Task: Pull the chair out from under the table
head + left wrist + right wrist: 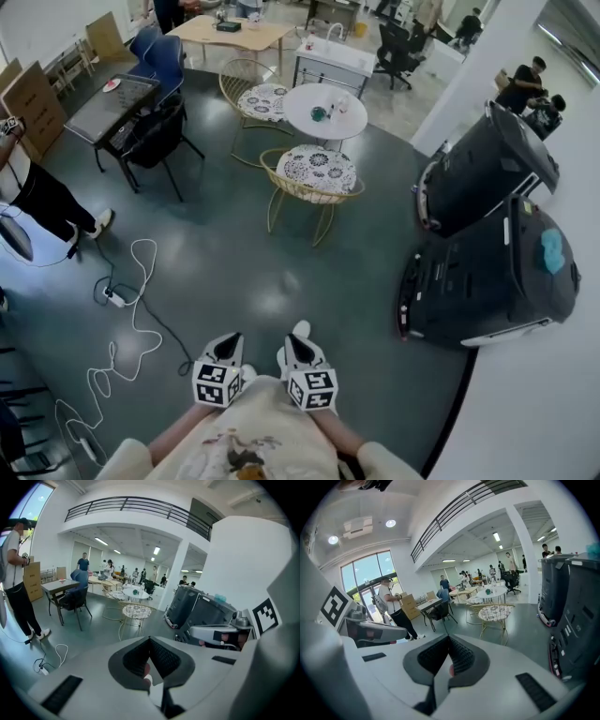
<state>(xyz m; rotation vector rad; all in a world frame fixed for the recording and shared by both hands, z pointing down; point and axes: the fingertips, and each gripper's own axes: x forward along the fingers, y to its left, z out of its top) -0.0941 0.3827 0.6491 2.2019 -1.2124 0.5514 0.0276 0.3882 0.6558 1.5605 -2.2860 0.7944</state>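
Note:
A gold wire chair (319, 174) with a patterned seat stands against the small round white table (325, 111), across the dark floor from me. A second such chair (263, 99) sits at the table's far left. Both grippers are held low and side by side near my body, well short of the chair. The left gripper (227, 346) and the right gripper (300, 339) are both shut with nothing between the jaws. In the left gripper view the chair (137, 611) and table (136, 591) lie ahead; the right gripper view shows the same chair (495, 613) beyond its shut jaws.
Two big dark grey machines (487, 272) stand along the right by a white wall. A white cable (131, 309) snakes over the floor at left. A black chair (155, 136) and dark desk (112, 105) are at far left, a person (47, 202) beside them.

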